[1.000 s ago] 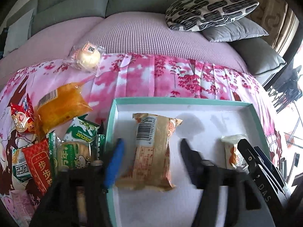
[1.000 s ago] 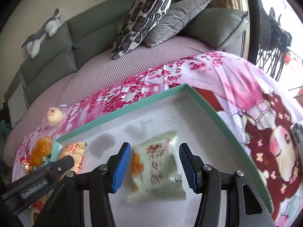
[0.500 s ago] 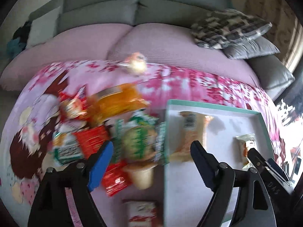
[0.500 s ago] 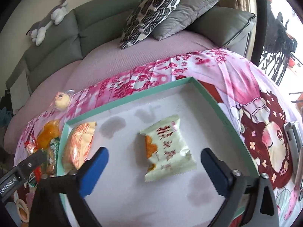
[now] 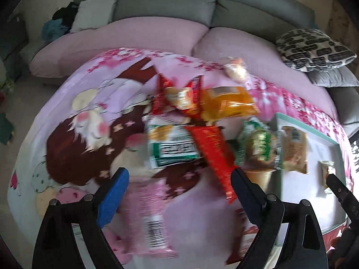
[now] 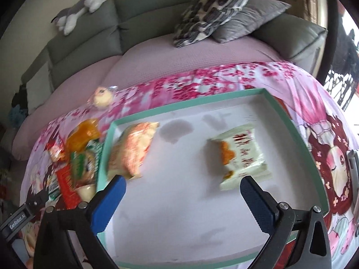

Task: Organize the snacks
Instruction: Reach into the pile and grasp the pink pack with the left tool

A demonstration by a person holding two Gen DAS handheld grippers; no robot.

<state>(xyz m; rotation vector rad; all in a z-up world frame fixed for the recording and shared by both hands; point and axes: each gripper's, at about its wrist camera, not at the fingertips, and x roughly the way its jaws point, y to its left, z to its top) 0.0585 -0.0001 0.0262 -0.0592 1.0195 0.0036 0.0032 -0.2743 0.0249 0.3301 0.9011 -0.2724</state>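
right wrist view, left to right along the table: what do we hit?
Loose snack pile on the pink cloth → teal tray edge → orange-and-white snack packet in the tray → pale packet with red print in the tray → tray's right rim → cartoon-print cloth.

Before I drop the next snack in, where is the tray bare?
Bare: the tray floor between the orange pack and the pale pack, and the whole near half. Crowded: the snack pile outside its left rim.
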